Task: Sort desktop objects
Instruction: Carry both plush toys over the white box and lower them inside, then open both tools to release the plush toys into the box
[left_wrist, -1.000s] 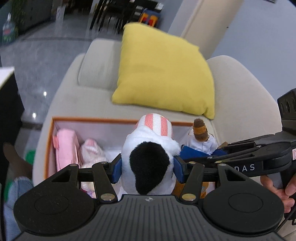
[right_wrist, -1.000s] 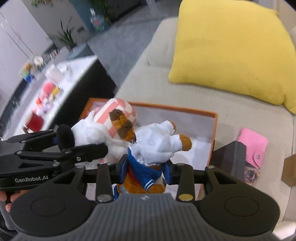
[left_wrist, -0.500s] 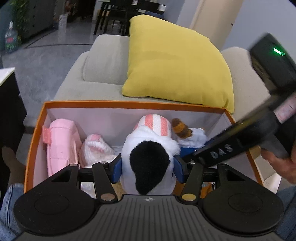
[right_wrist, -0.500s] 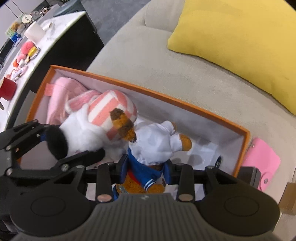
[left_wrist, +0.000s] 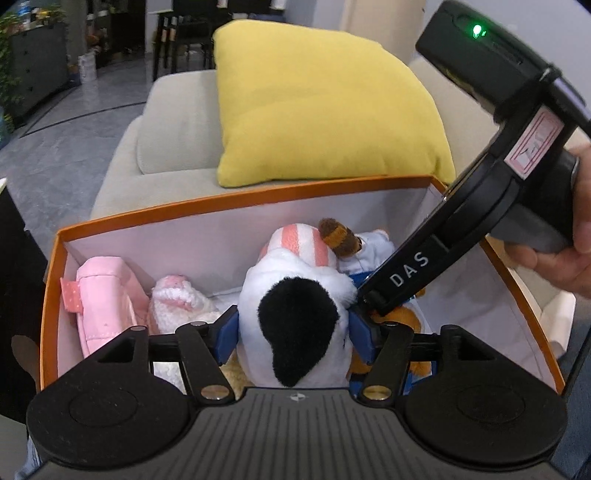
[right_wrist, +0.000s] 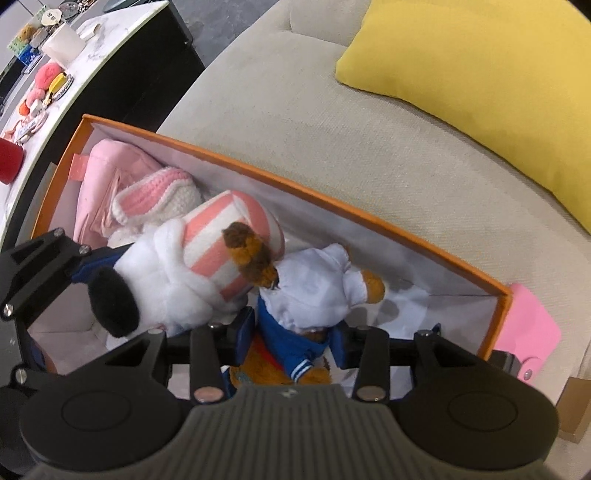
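An orange box (left_wrist: 258, 199) (right_wrist: 332, 199) with a white lining sits on a beige sofa. My left gripper (left_wrist: 293, 338) is down inside it, and a white plush (left_wrist: 295, 317) (right_wrist: 173, 273) with a black patch and a pink-striped hat lies between its jaws. Those jaws are opening, and the blue pads stand just off the plush. My right gripper (right_wrist: 293, 338) is beside it in the box, around a brown bear (right_wrist: 310, 291) (left_wrist: 343, 240) in a white and blue jacket. Its jaws are opening too, though the pads still touch the jacket.
A pink pouch (left_wrist: 107, 299) and a pink-and-white knitted item (left_wrist: 177, 302) fill the box's left end. A yellow cushion (left_wrist: 317, 110) leans behind the box. A pink card wallet (right_wrist: 532, 328) lies outside its right end. A dark side table (right_wrist: 44, 66) holds several small items.
Both grippers came down into the box with their plush toys, and the box walls now surround them. The left jaws have spread away from the white plush.
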